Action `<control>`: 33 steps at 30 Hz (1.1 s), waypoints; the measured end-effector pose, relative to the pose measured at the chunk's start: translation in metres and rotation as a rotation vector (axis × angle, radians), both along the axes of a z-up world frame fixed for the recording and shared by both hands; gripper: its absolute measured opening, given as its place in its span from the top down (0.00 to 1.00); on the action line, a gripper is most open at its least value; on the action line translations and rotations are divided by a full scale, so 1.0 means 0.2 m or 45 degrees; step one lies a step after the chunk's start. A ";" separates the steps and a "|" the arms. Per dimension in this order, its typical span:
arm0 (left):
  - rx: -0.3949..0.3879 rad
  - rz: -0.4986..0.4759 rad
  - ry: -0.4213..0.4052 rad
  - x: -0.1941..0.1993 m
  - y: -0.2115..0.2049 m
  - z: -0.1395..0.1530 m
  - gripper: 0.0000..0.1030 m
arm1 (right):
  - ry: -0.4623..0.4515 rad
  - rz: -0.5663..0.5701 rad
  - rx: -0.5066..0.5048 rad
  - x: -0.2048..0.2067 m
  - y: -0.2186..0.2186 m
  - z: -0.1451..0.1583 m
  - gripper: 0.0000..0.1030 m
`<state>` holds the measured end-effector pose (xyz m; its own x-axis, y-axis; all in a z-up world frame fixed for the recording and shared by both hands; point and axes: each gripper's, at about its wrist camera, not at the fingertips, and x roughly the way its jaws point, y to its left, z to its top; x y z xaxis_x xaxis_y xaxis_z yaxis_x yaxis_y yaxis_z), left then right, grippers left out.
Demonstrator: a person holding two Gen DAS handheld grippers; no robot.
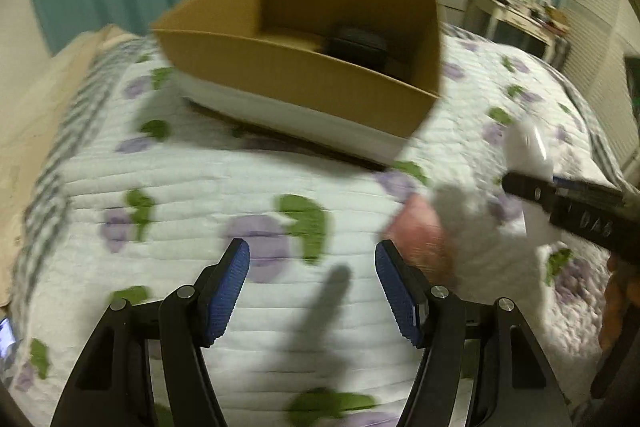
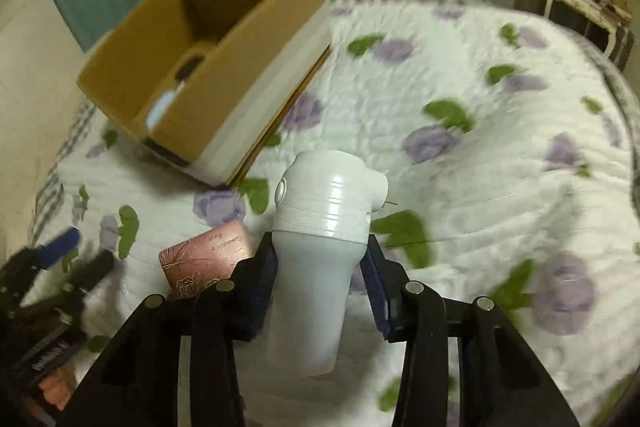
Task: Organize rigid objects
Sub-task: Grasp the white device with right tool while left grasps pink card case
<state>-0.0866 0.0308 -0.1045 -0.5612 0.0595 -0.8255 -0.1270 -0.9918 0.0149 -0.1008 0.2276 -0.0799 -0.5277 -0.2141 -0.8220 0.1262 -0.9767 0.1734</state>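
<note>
Left gripper [image 1: 312, 291] at six o'clock, blue pads apart over a flowered quilt [image 1: 200, 179], nothing between them. Cardboard box [image 1: 280, 75] at twelve holds a dark object [image 1: 356, 45]. Right gripper [image 1: 532, 183] at three grips something white [image 1: 528, 147]; blurred pink item [image 1: 416, 227] beside.

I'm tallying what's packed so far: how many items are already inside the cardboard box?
2 visible in the cardboard box: a dark object on its floor and a pale bluish item near one corner. The walls may hide more.

left hand-held gripper [image 1: 312, 291] jaws apart and empty, right hand-held gripper [image 2: 320, 291] clamped
</note>
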 end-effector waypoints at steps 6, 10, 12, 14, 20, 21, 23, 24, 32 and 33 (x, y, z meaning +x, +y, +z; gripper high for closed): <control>0.004 -0.052 -0.054 -0.08 0.16 -0.12 0.34 | 0.047 -0.014 0.012 0.03 0.09 0.05 0.60; -0.047 -0.048 -0.046 -0.10 0.25 -0.14 0.36 | 0.012 0.031 0.073 0.07 0.10 -0.02 0.60; -0.066 -0.065 -0.042 -0.10 0.29 -0.14 0.36 | -0.033 0.072 0.095 0.07 0.09 -0.09 0.60; -0.060 -0.085 -0.045 -0.10 0.31 -0.14 0.36 | -0.058 0.086 0.098 0.07 0.09 -0.14 0.60; 0.028 -0.118 -0.085 -0.11 0.36 -0.15 0.36 | -0.059 0.052 0.045 0.05 0.16 -0.14 0.60; 0.056 -0.115 -0.088 -0.12 0.35 -0.14 0.36 | -0.060 0.047 0.040 0.05 0.16 -0.14 0.60; 0.108 -0.107 -0.105 -0.13 0.34 -0.13 0.36 | -0.067 0.043 0.030 0.05 0.17 -0.14 0.60; 0.128 -0.088 -0.139 -0.15 0.32 -0.15 0.36 | -0.071 0.042 0.036 0.05 0.16 -0.14 0.60; 0.137 -0.077 -0.203 -0.20 0.32 -0.19 0.35 | -0.085 0.088 0.073 0.04 0.11 -0.24 0.63; 0.136 -0.092 -0.208 -0.20 0.32 -0.19 0.34 | -0.082 0.095 0.077 0.04 0.11 -0.24 0.63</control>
